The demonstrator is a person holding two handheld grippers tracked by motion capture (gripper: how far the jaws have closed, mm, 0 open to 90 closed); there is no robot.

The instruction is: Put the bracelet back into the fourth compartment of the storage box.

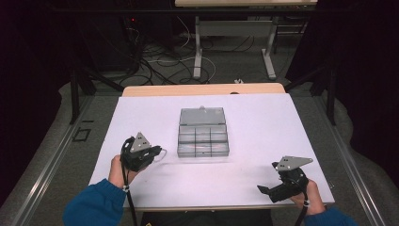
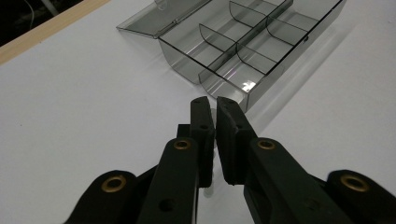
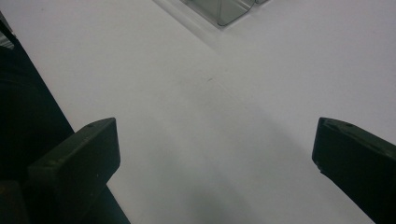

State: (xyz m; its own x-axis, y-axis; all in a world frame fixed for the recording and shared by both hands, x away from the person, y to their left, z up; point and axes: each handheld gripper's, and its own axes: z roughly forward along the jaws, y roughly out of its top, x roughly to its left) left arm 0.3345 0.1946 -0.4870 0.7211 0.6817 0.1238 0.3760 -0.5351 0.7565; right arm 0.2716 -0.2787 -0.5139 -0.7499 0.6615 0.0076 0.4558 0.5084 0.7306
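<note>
A clear grey compartment box point(image 1: 203, 139) lies open in the middle of the white table point(image 1: 268, 122), its lid folded back on the far side. Its compartments look bare in the left gripper view, where the box point(image 2: 243, 42) sits just ahead of the jaws. My left gripper point(image 1: 157, 151) point(image 2: 211, 103) hovers left of the box, pointed at its near left corner, jaws shut with only a thin slit and nothing seen between them. My right gripper point(image 1: 263, 190) point(image 3: 215, 140) rests near the front right edge, jaws wide open over bare table. A corner of the box point(image 3: 224, 9) shows far ahead of it.
The table's wooden far edge point(image 1: 202, 89) shows beyond the white sheet. Behind it are floor cables point(image 1: 160, 61) and the legs of another table point(image 1: 197, 52). Dark curtains stand on both sides. Blue sleeves point(image 1: 94, 207) enter from the bottom.
</note>
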